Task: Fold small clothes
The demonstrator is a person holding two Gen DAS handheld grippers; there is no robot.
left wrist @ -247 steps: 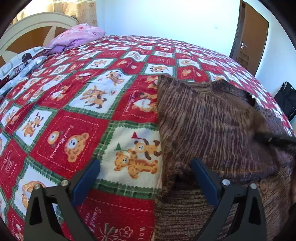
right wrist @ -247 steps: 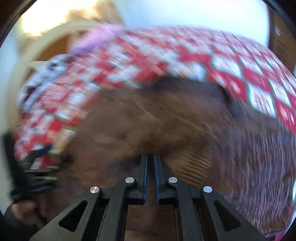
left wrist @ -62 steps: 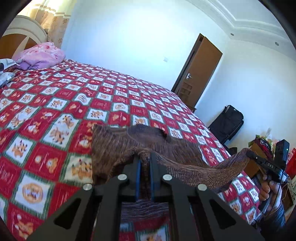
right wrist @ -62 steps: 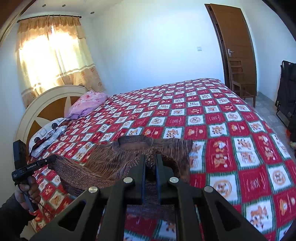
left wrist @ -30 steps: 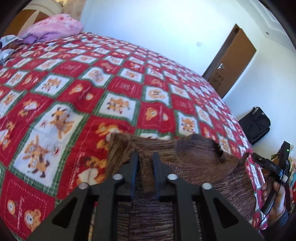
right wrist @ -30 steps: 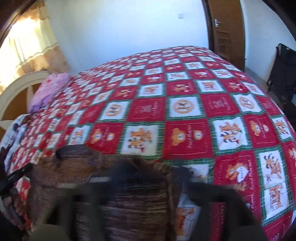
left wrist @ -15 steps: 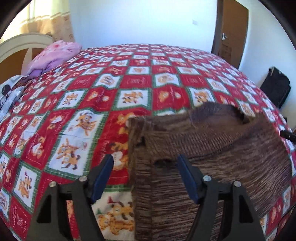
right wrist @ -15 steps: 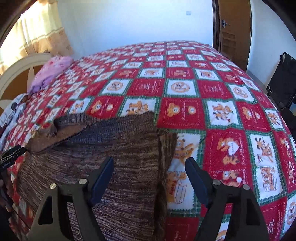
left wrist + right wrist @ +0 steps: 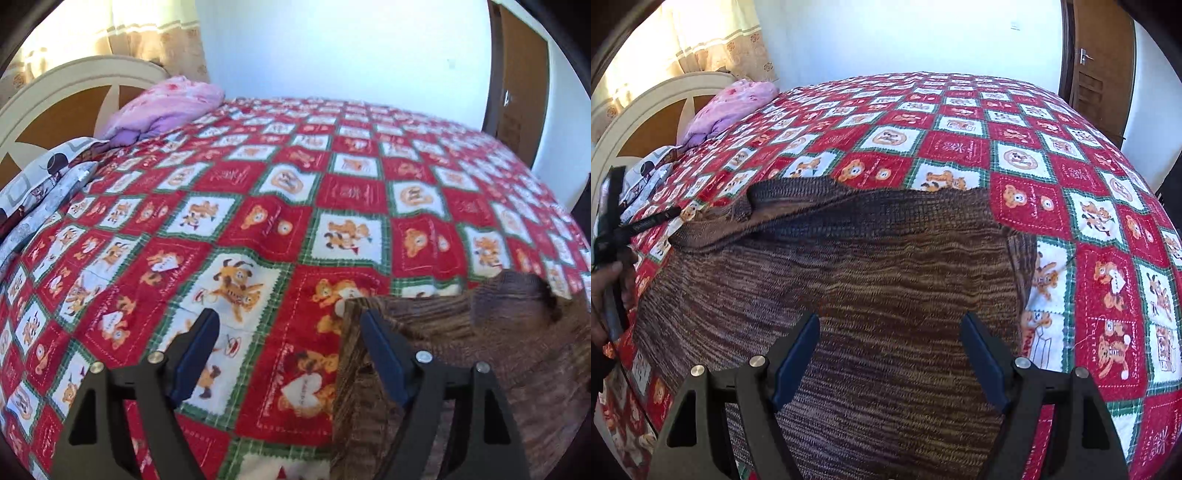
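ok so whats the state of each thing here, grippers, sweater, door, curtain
left hand-held gripper: open, empty, over the bedspread beside the sweater's edge
right hand-held gripper: open, empty, over the sweater
sweater: lying flat on the bedspread, top part folded over
bedspread: spread out across the bed
door: shut
curtain: drawn, sun shining through
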